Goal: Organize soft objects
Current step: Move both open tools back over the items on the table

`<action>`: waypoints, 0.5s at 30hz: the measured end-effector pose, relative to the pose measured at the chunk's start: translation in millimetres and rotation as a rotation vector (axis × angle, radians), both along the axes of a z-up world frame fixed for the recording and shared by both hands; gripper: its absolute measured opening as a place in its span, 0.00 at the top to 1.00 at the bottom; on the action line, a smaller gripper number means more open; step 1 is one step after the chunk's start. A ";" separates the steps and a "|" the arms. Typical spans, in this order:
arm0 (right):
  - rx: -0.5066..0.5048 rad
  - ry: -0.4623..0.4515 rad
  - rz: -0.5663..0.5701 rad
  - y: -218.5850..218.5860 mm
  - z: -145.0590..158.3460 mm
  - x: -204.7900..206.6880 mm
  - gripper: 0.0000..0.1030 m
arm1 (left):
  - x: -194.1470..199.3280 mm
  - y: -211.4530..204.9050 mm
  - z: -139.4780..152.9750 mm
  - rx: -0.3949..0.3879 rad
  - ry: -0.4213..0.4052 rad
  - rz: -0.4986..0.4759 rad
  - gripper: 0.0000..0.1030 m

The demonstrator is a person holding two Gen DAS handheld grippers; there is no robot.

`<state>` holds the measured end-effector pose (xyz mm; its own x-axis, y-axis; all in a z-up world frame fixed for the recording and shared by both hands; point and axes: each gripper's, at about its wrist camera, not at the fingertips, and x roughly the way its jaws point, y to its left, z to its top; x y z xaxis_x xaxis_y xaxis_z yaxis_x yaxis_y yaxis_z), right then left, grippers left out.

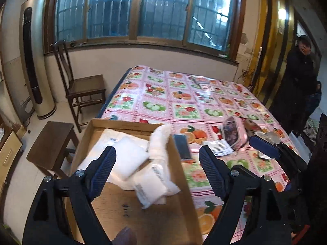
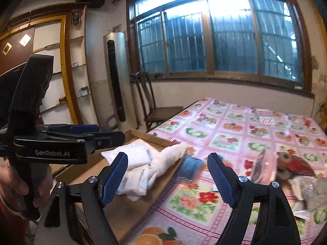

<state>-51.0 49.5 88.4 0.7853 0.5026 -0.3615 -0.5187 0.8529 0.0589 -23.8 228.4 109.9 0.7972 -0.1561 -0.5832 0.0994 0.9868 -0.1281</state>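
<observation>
A cardboard box sits at the near left edge of the fruit-print table. It holds white soft packs, and a white rolled towel is draped over its right wall. My left gripper hangs open above the box with nothing between its fingers. My right gripper is open and empty over the box's right wall, near the towel and a dark blue flat object. A pink pouch and a brown-red plush toy lie to the right.
A white paper packet lies by the pink pouch. A wooden stool, a chair and a tall air conditioner stand left of the table. A person stands in the doorway at right. Papers lie at the far side.
</observation>
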 end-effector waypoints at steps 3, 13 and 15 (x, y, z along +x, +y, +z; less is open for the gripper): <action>0.004 -0.066 -0.092 -34.8 2.0 -20.5 0.10 | -9.5 -36.9 3.8 -0.037 -0.048 -0.096 0.18; -0.052 -0.090 -0.335 -128.5 1.9 -45.8 0.06 | -12.0 -150.5 -10.9 -0.121 -0.062 -0.293 0.17; -0.059 -0.064 -0.367 -143.3 -0.8 -43.2 0.06 | -7.3 -164.6 -15.3 -0.105 -0.043 -0.286 0.17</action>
